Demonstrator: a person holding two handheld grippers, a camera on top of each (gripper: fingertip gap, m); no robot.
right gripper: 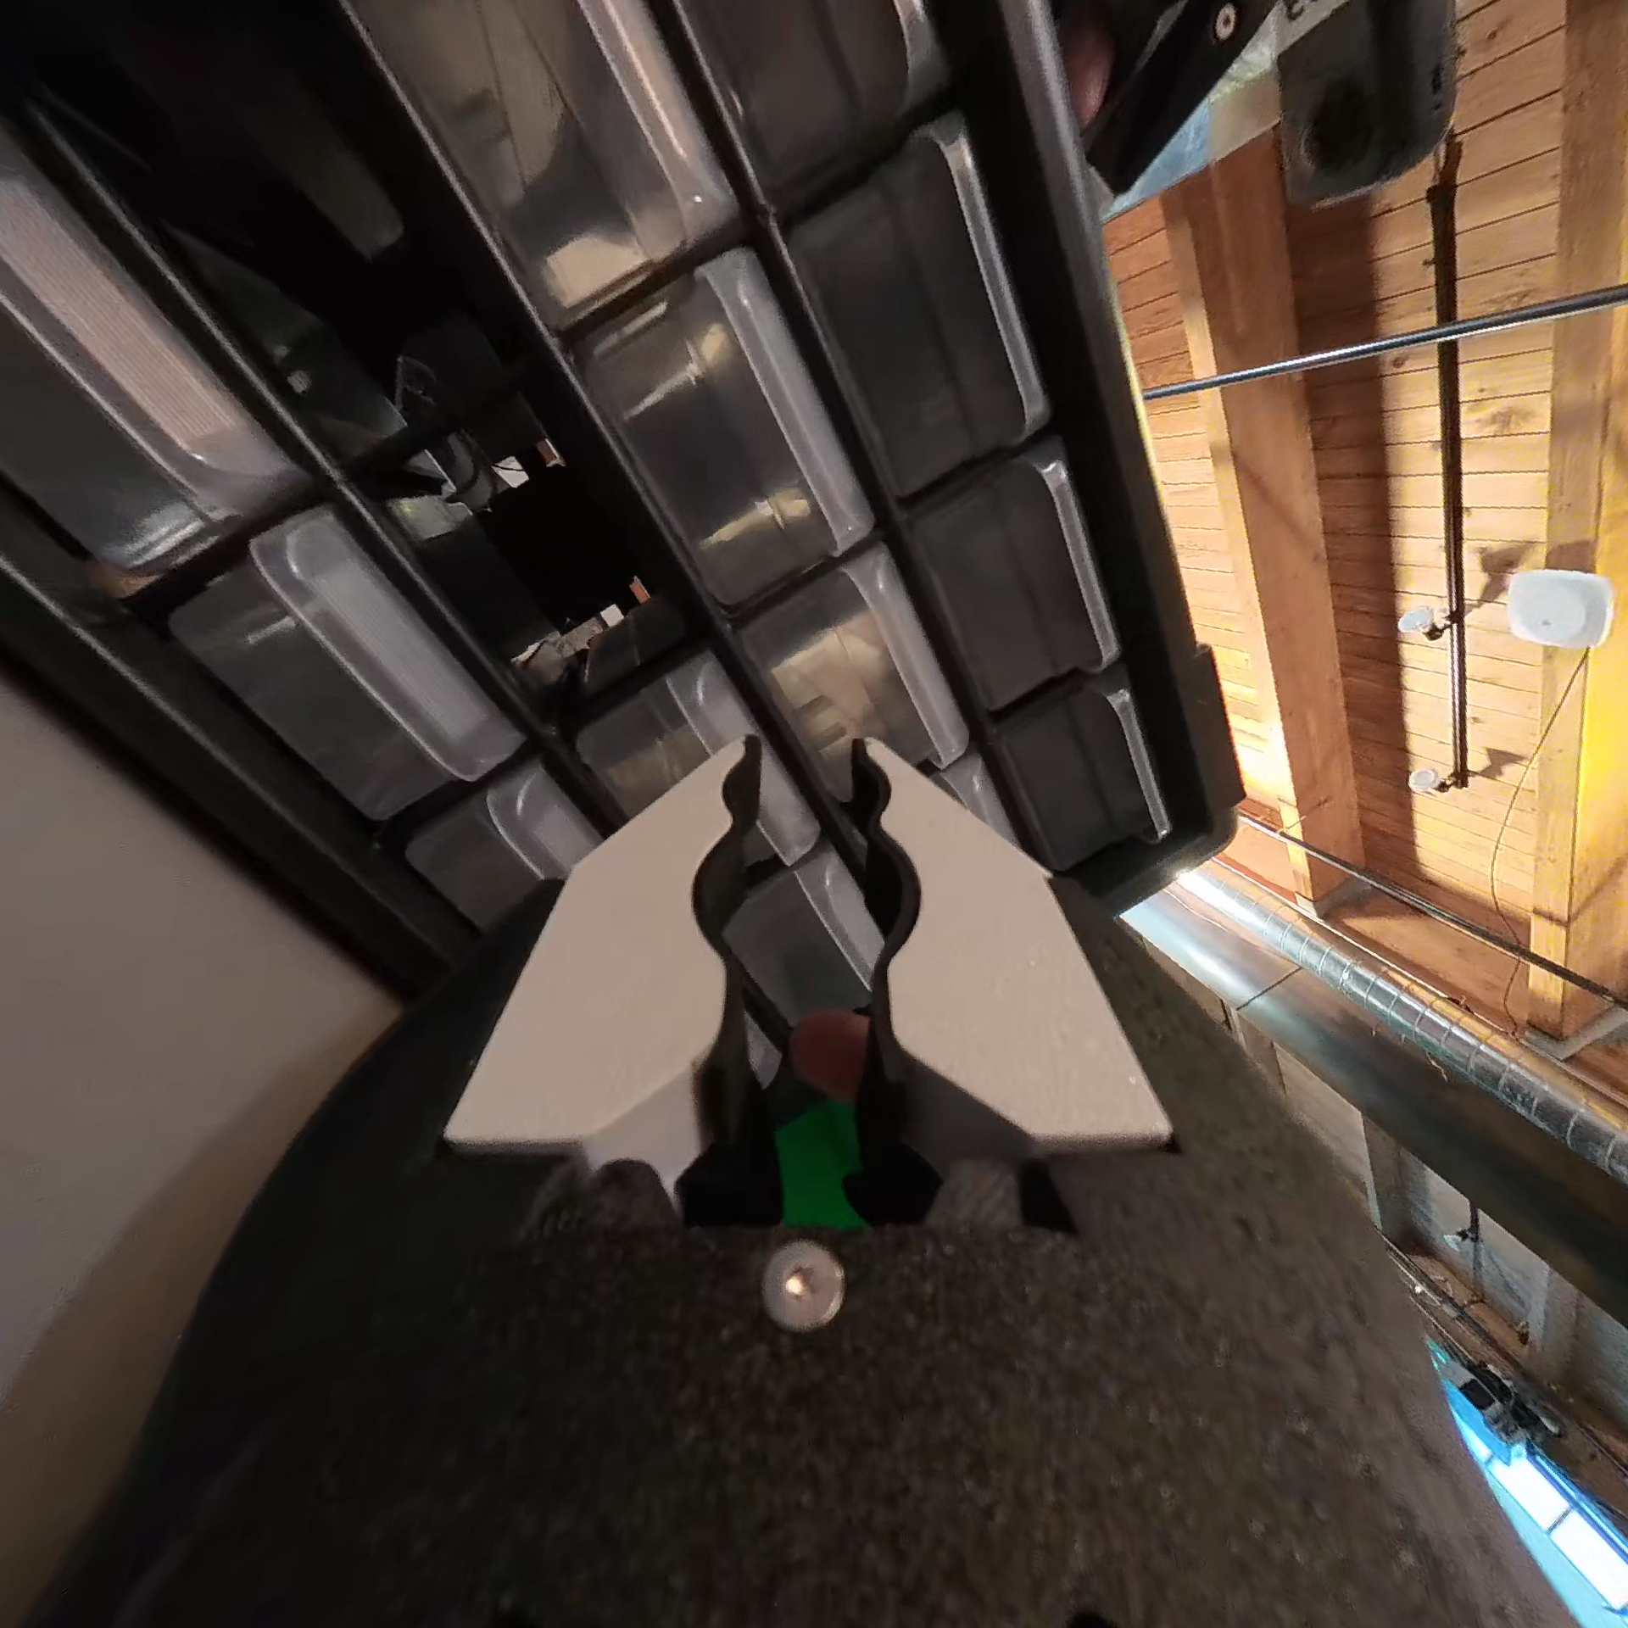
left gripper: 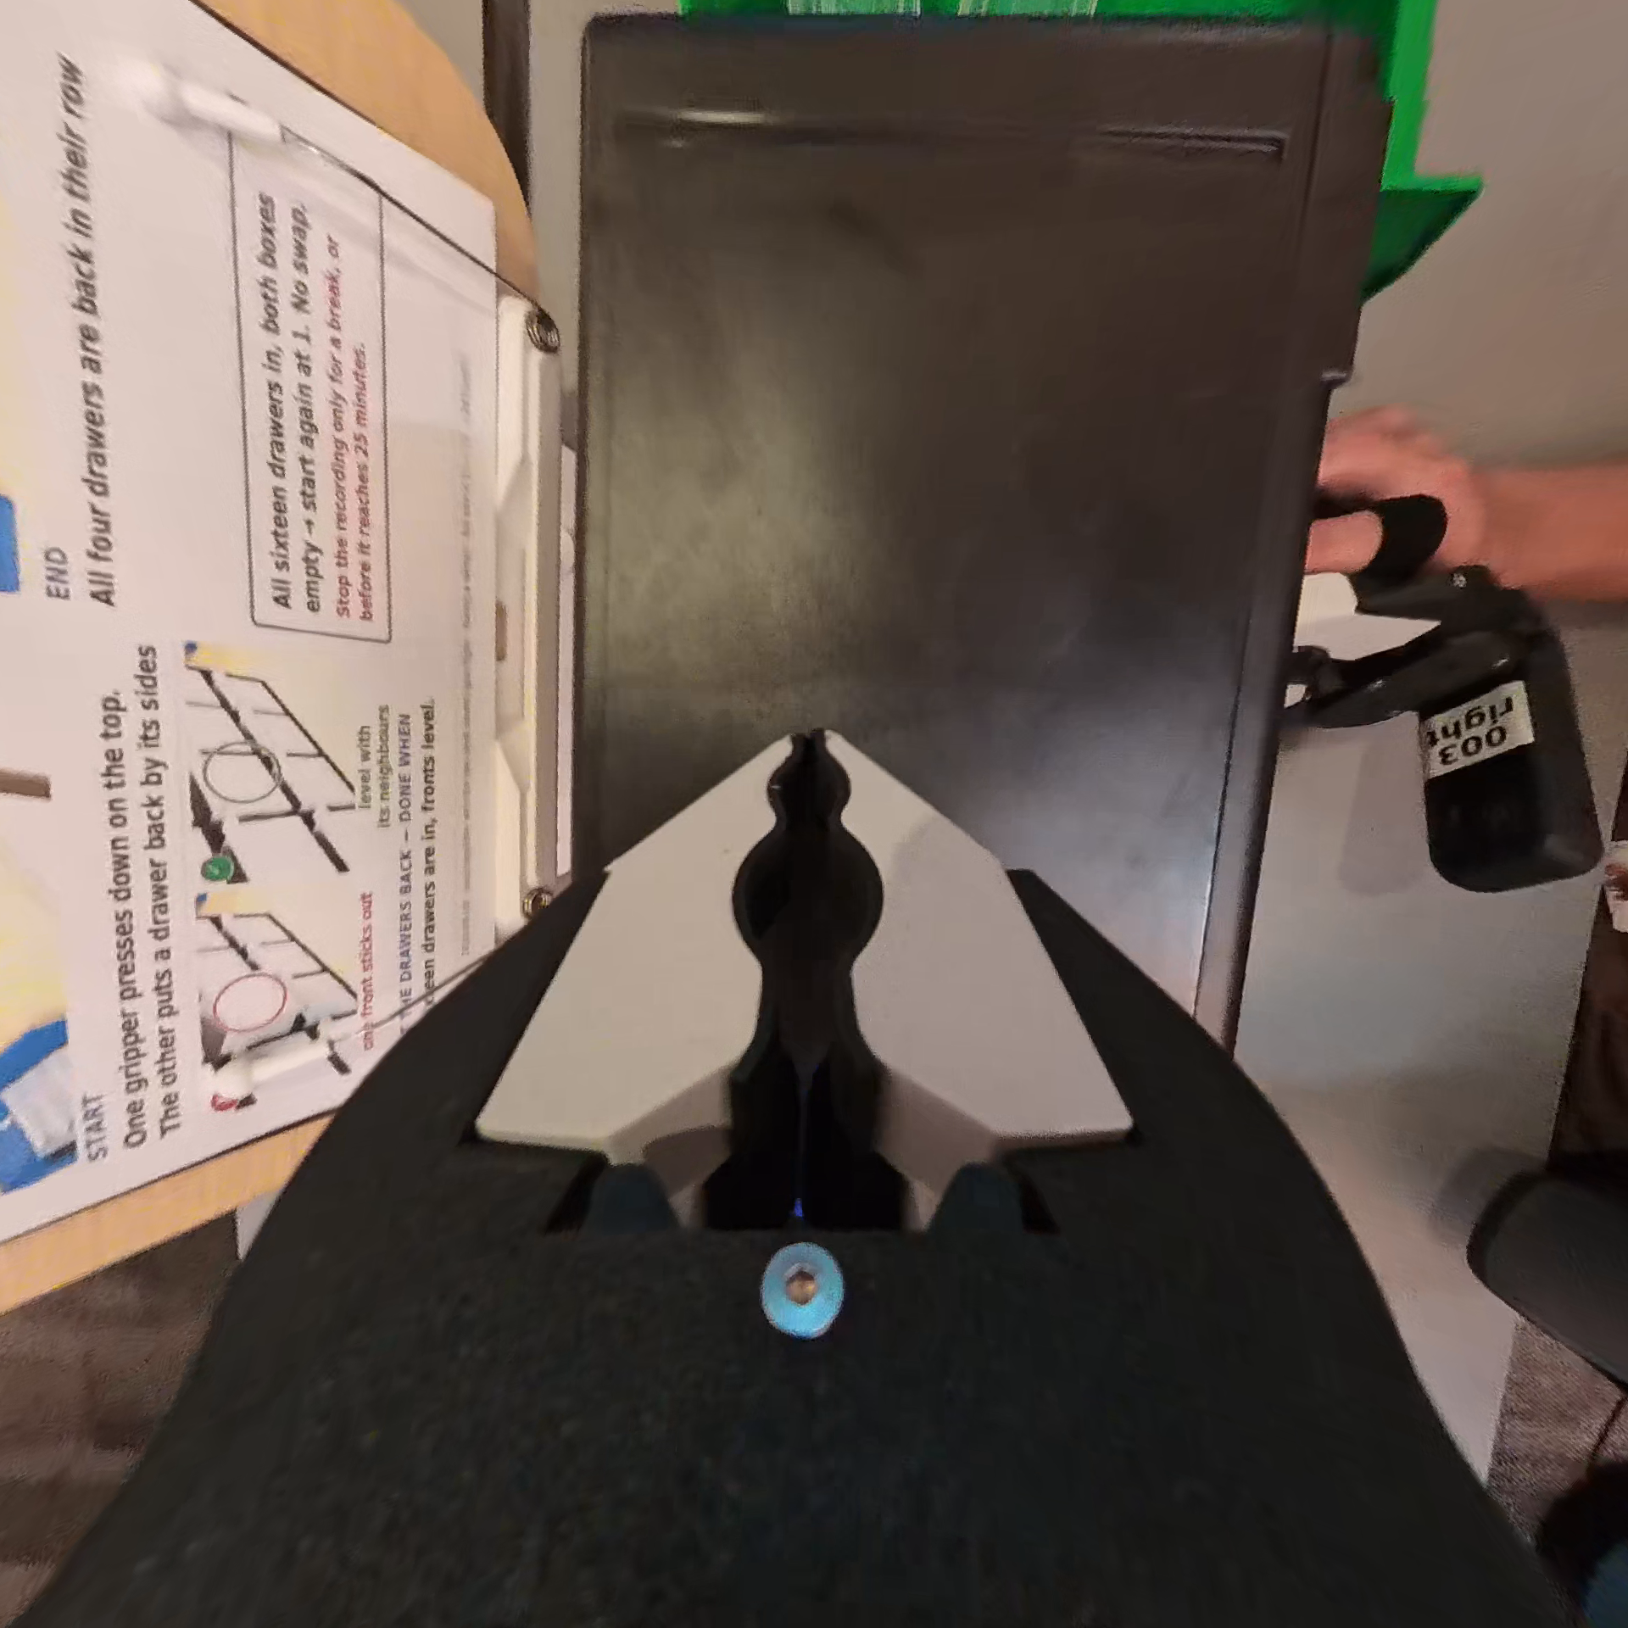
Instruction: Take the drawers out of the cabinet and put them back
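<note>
The black cabinet shows from above in the left wrist view, its flat top [left gripper: 951, 458] filling the middle. My left gripper [left gripper: 810, 742] is shut and empty, its tips over the near part of that top. My right gripper [left gripper: 1489, 731], held by a hand [left gripper: 1409, 502], is at the cabinet's right side. In the right wrist view the cabinet front [right gripper: 1145, 493] is tilted, with several clear drawers [right gripper: 731, 423] in their slots and an empty slot [right gripper: 493, 581] in one row. My right gripper [right gripper: 806, 758] is slightly open, close in front of the drawers, holding nothing.
A printed instruction sheet [left gripper: 264, 546] lies on a wooden table [left gripper: 423, 79] left of the cabinet. A green bin [left gripper: 1409, 176] stands behind the cabinet's far right corner. A dark chair [left gripper: 1550, 1260] is at the lower right. A wooden ceiling and metal duct [right gripper: 1374, 1022] show beyond the cabinet.
</note>
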